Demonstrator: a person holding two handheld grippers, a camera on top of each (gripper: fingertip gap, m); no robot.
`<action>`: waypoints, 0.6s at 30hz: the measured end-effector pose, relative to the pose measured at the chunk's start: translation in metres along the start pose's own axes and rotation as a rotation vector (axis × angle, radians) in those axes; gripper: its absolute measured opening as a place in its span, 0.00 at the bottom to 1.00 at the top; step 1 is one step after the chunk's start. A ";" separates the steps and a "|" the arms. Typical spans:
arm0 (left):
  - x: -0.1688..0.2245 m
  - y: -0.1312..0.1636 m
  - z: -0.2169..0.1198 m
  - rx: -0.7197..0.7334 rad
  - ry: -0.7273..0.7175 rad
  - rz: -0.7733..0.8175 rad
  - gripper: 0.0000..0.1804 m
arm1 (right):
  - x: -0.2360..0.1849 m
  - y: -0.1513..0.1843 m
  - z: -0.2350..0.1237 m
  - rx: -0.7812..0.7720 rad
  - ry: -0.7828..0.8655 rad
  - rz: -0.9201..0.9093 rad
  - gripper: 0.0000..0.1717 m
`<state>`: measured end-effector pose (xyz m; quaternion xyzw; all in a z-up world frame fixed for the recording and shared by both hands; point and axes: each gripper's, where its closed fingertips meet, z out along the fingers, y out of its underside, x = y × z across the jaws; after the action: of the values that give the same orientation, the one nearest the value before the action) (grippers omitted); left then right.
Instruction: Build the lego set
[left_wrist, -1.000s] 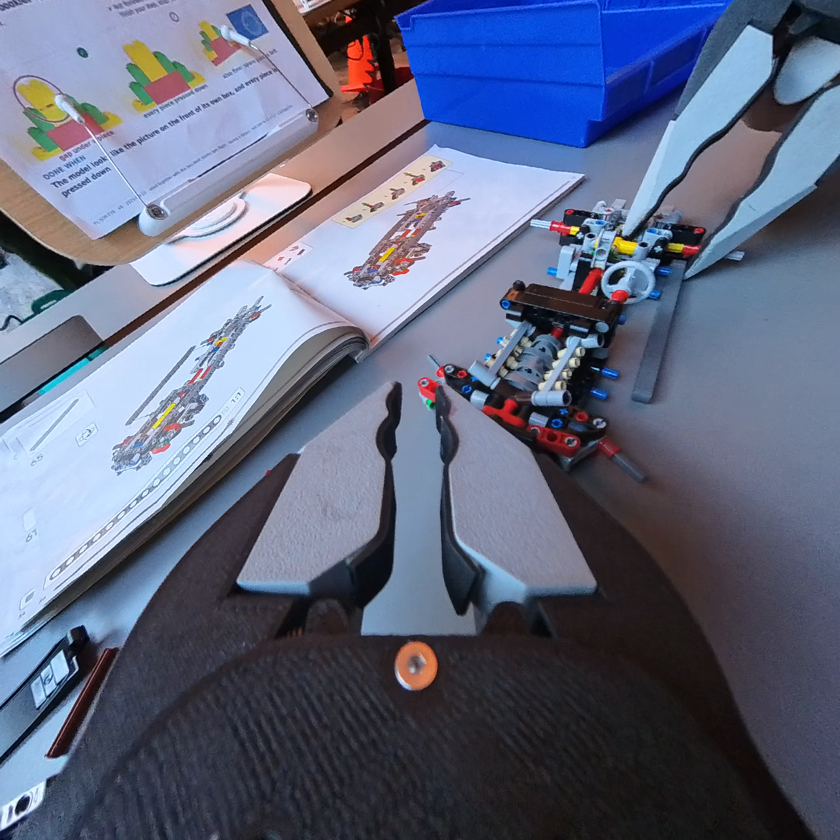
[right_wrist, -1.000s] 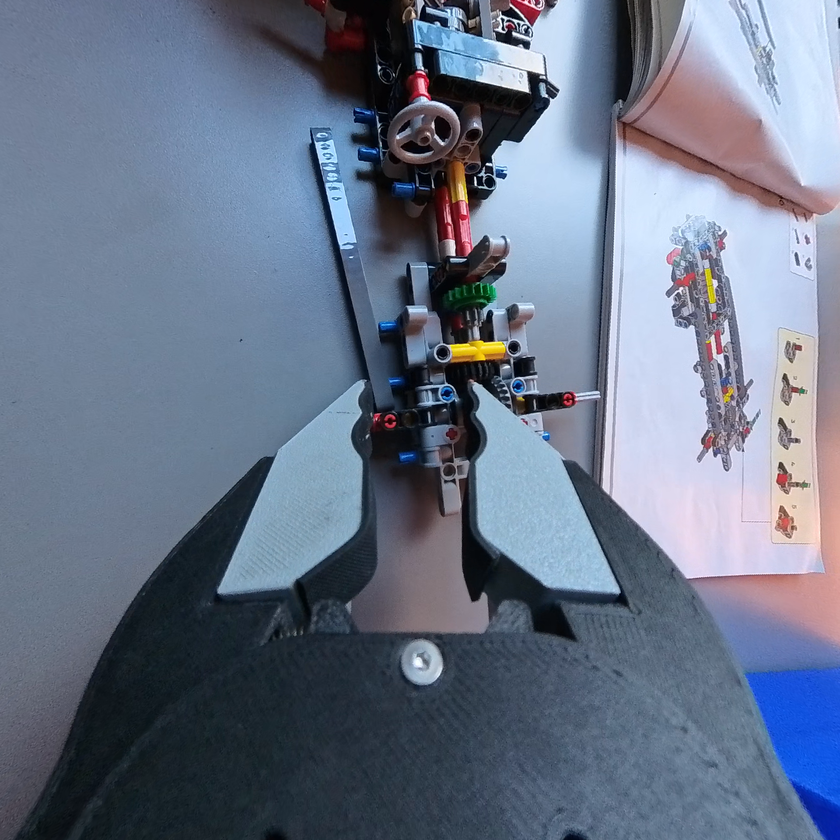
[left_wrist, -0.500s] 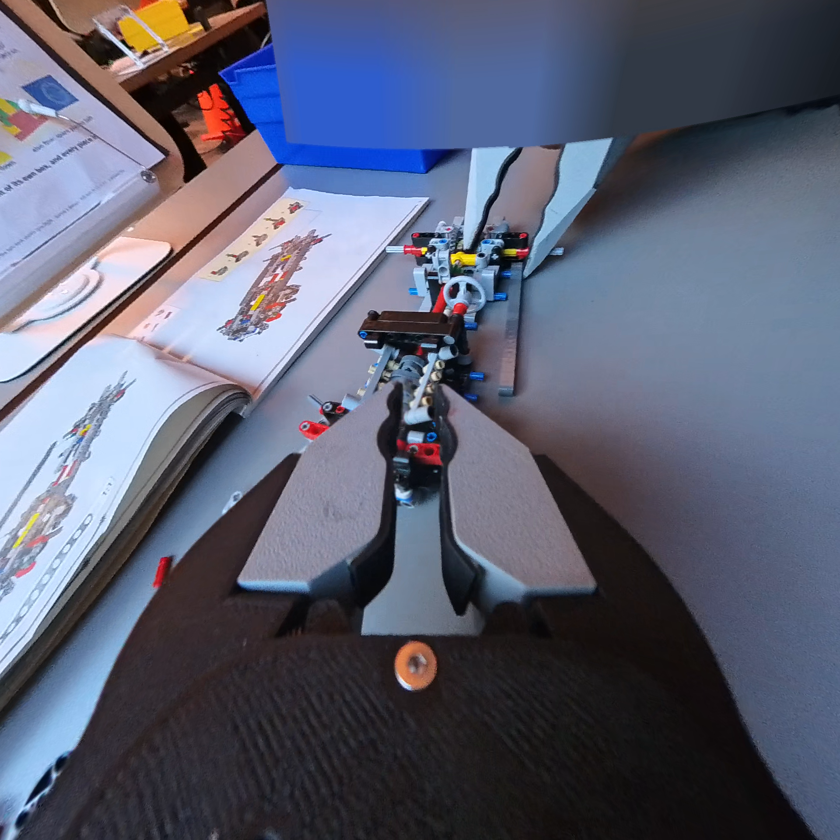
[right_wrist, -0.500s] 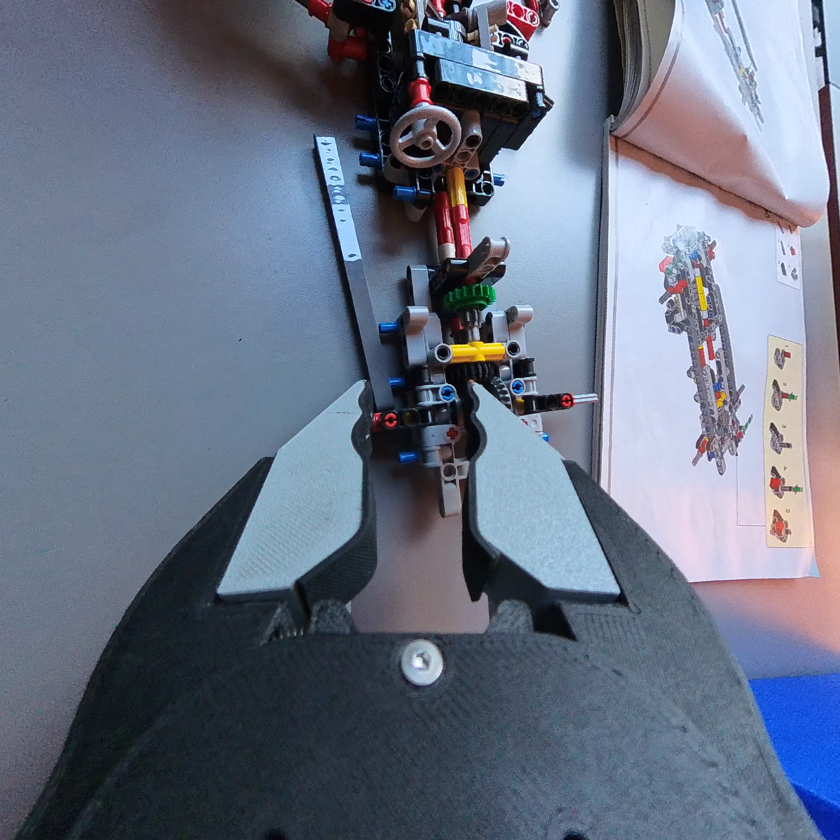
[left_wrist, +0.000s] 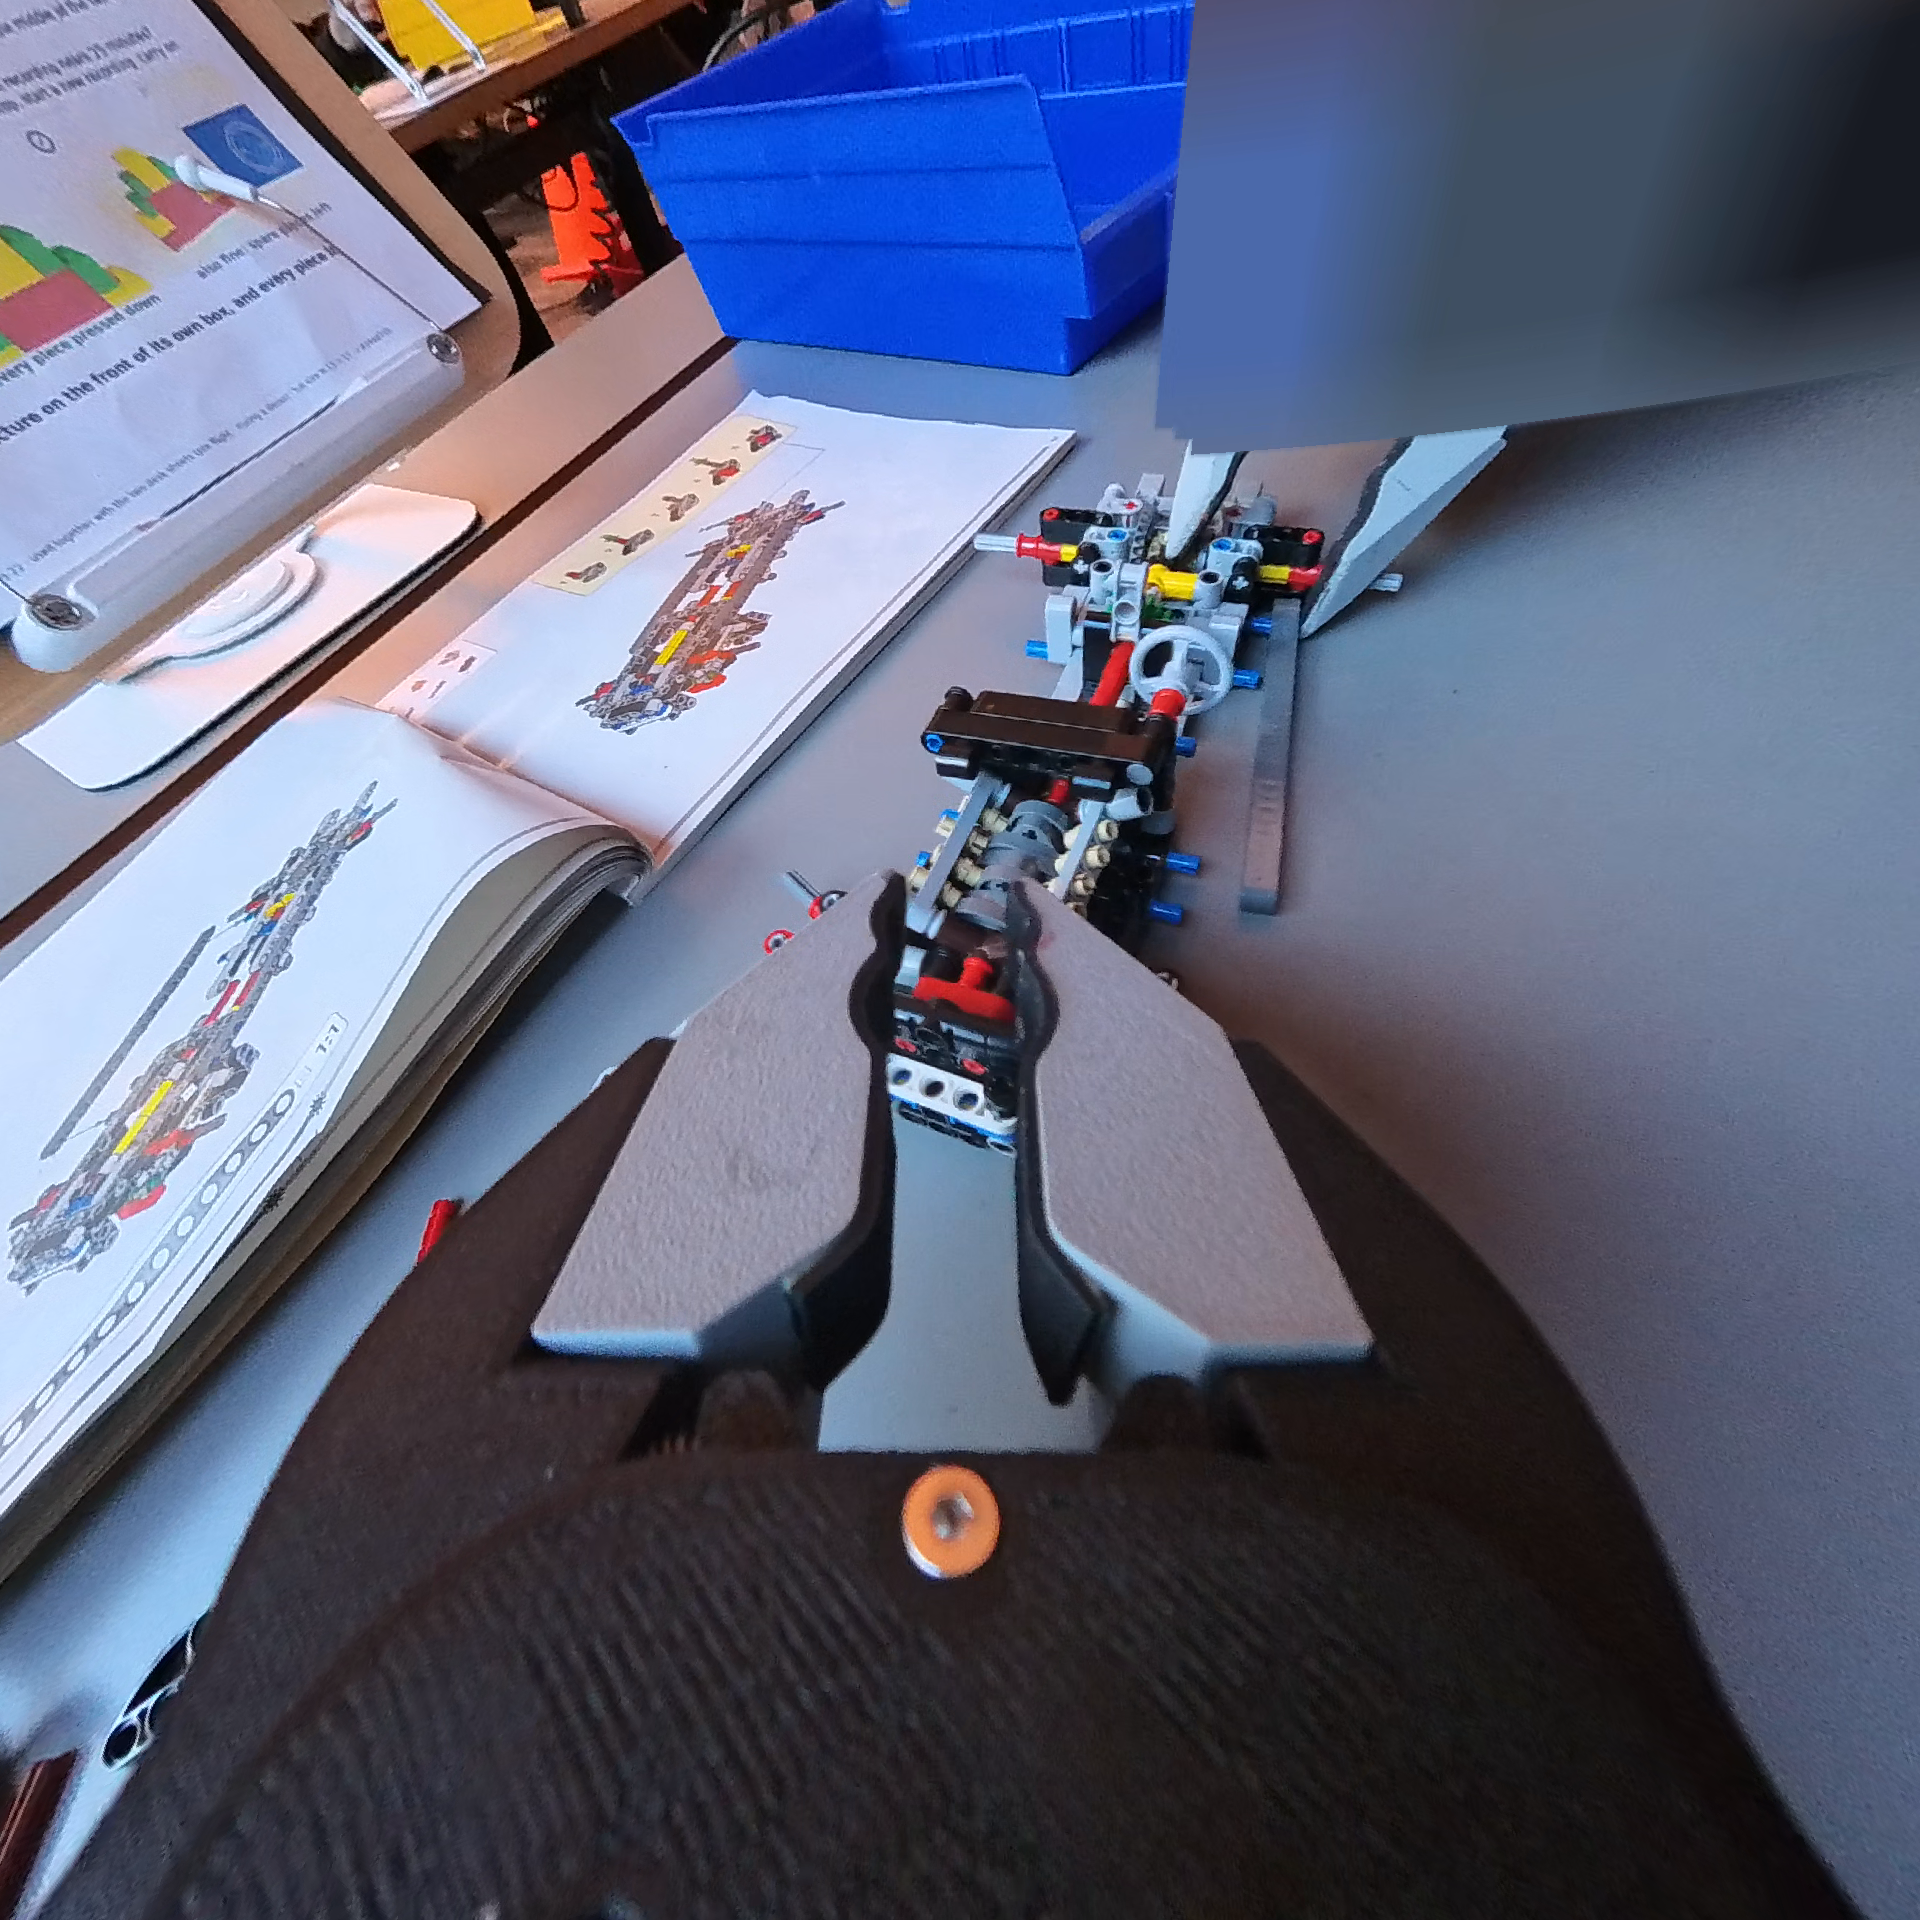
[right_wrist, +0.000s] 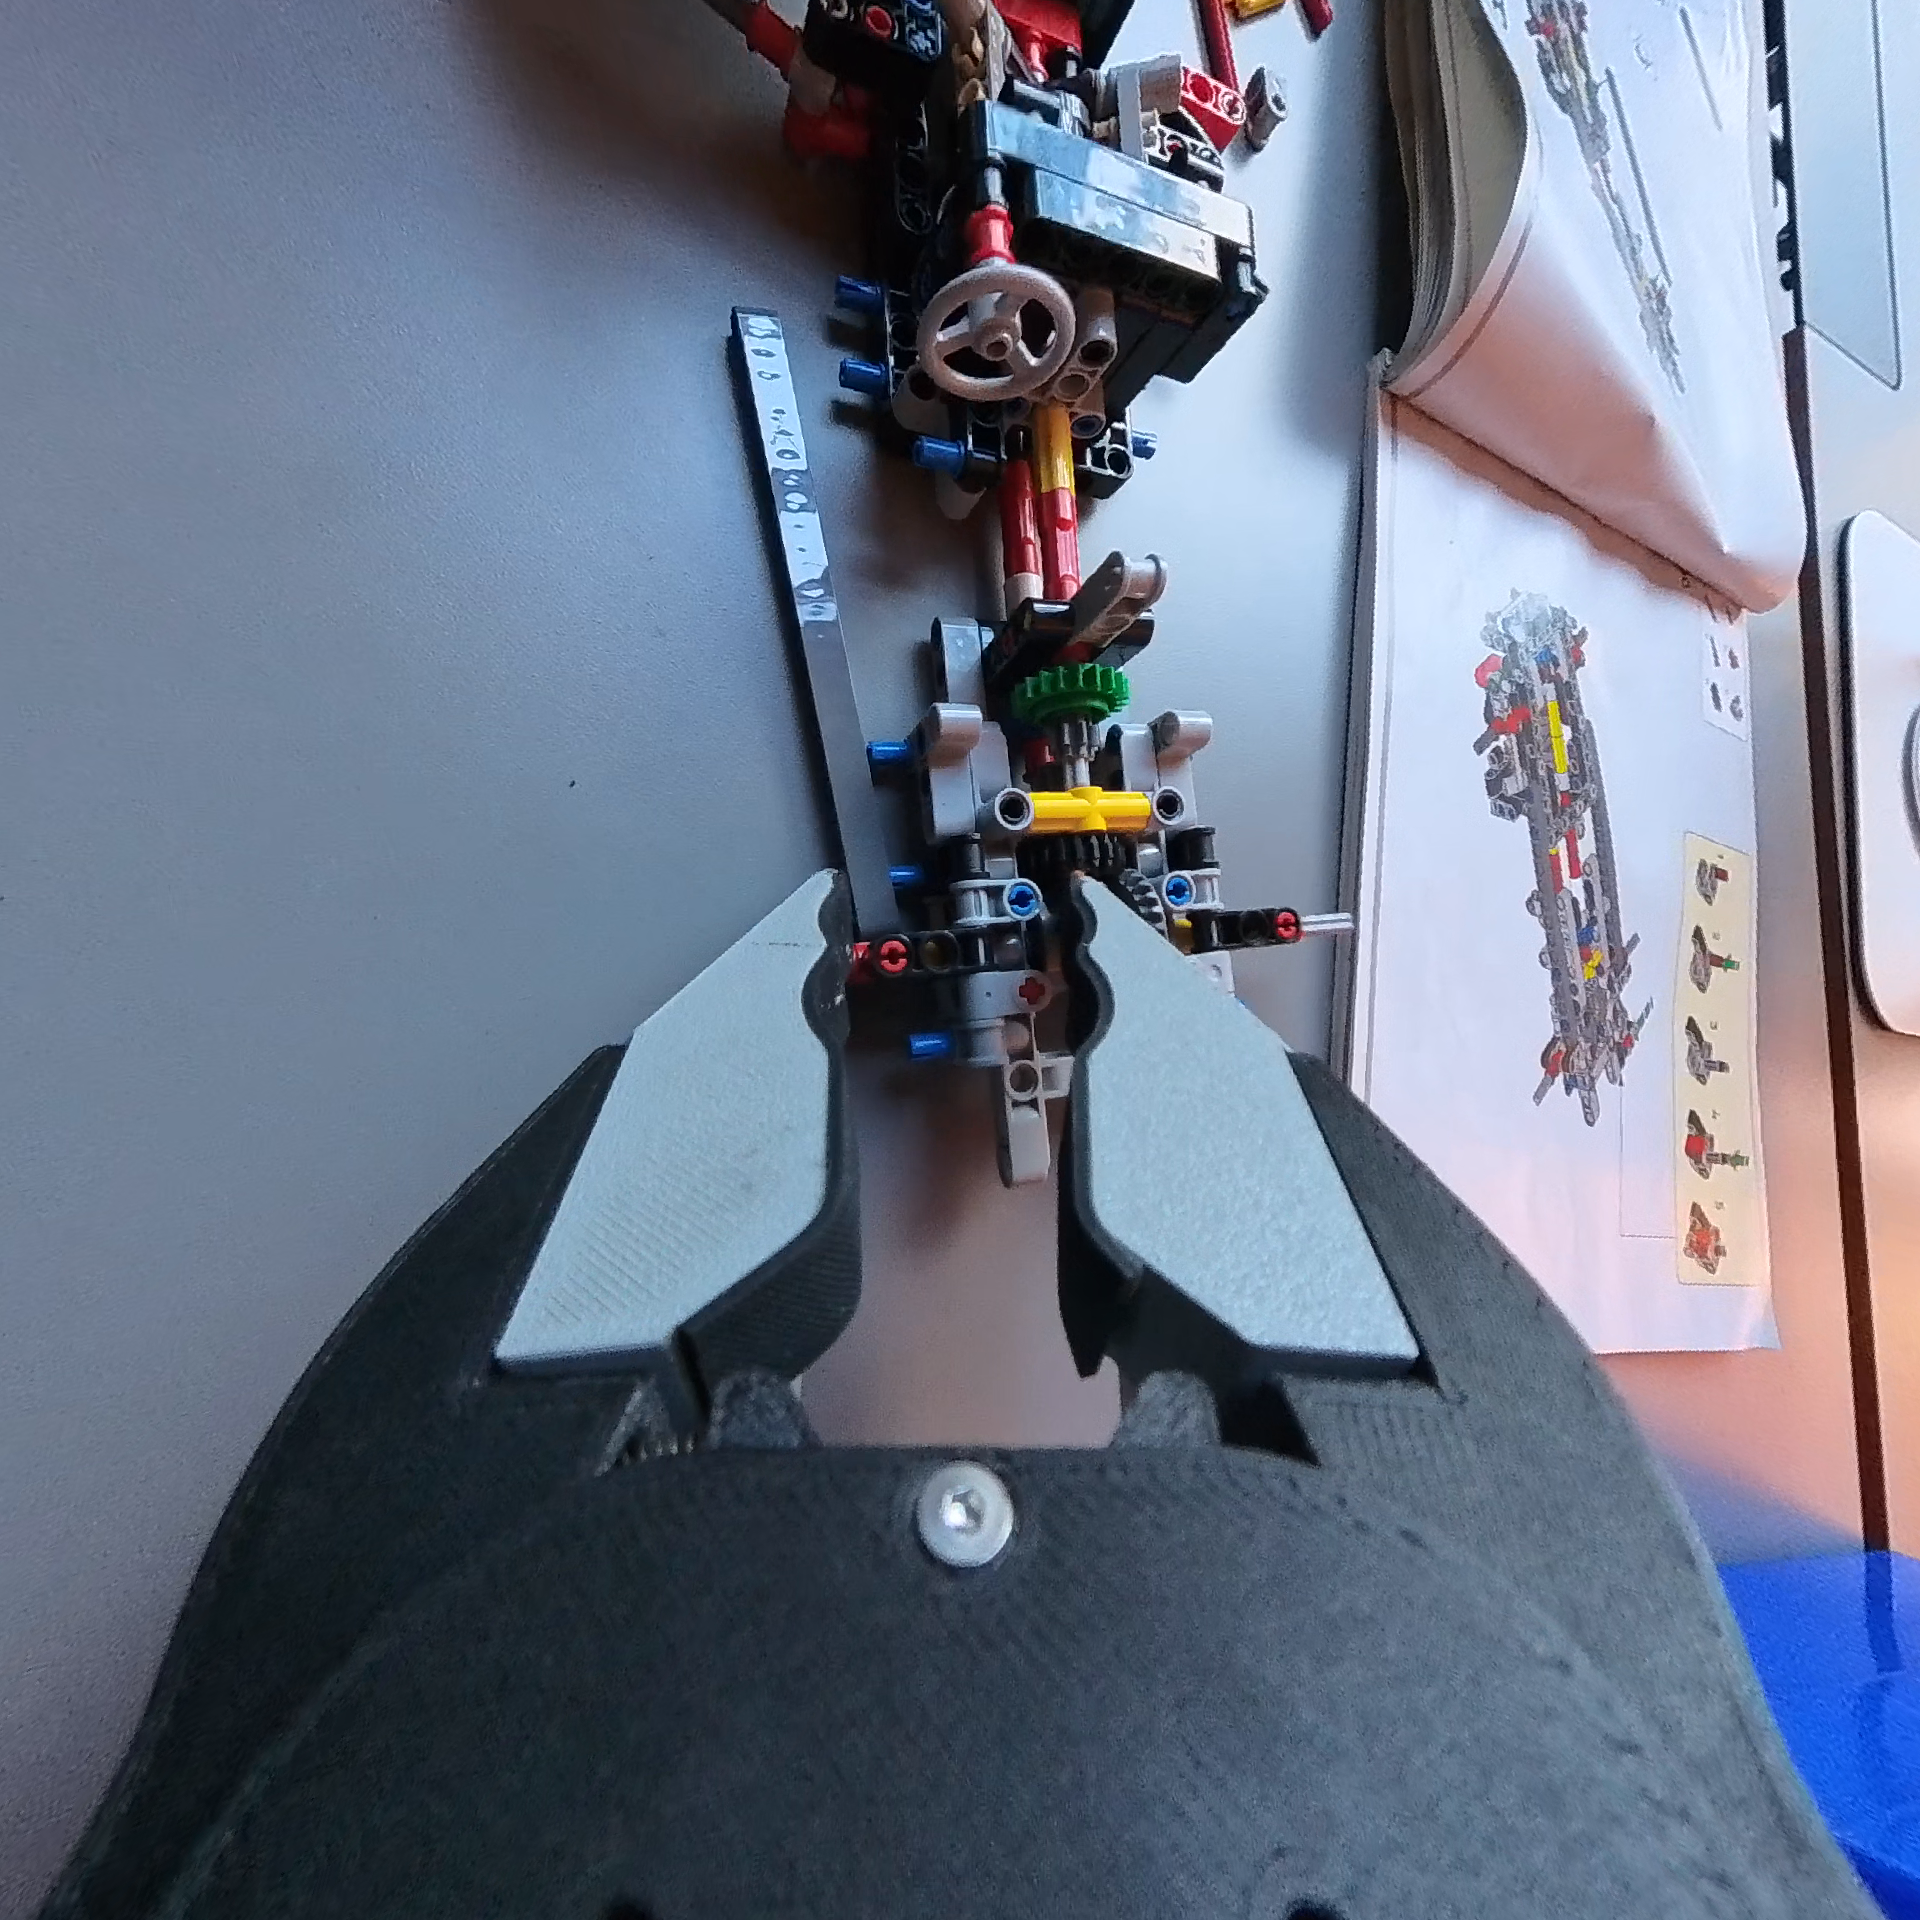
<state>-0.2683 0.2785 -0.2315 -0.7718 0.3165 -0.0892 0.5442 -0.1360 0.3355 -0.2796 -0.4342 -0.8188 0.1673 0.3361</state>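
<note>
A long brick chassis model (left_wrist: 1049, 727) with a grey steering wheel lies on the grey table (left_wrist: 1558, 935). My left gripper (left_wrist: 961, 904) is at its near end, and both pads sit against the narrow black and red block there. My right gripper (right_wrist: 954, 883) is shut on the model's (right_wrist: 1081, 800) other end. One finger (right_wrist: 727, 1039) is against the black cross beam's outer tip and the other is set into the middle by the gears. It also shows at the far end in the left wrist view (left_wrist: 1247, 582).
A loose long grey beam (left_wrist: 1273, 769) lies beside the model, also in the right wrist view (right_wrist: 800, 582). An open instruction book (left_wrist: 520, 748) lies on the model's other side. A blue bin (left_wrist: 914, 208) and a picture sheet on a stand (left_wrist: 208, 260) stand behind. Some 15 cm of space lies between my two pairs of fingers.
My left gripper moved from beside the book onto the model's near end, and its jaws widened a little around the block. The right gripper kept its hold and place.
</note>
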 end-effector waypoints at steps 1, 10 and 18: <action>0.000 0.000 0.000 -0.003 0.003 -0.004 0.10 | 0.000 0.000 0.000 0.002 0.000 0.000 0.22; 0.000 0.003 0.002 -0.021 0.010 -0.004 0.11 | 0.000 -0.007 -0.003 0.036 0.012 -0.016 0.34; 0.003 0.003 0.003 -0.024 0.009 0.019 0.10 | 0.015 -0.010 -0.017 0.117 0.014 0.075 0.30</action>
<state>-0.2658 0.2783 -0.2358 -0.7747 0.3276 -0.0838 0.5343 -0.1362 0.3415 -0.2556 -0.4452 -0.7886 0.2244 0.3599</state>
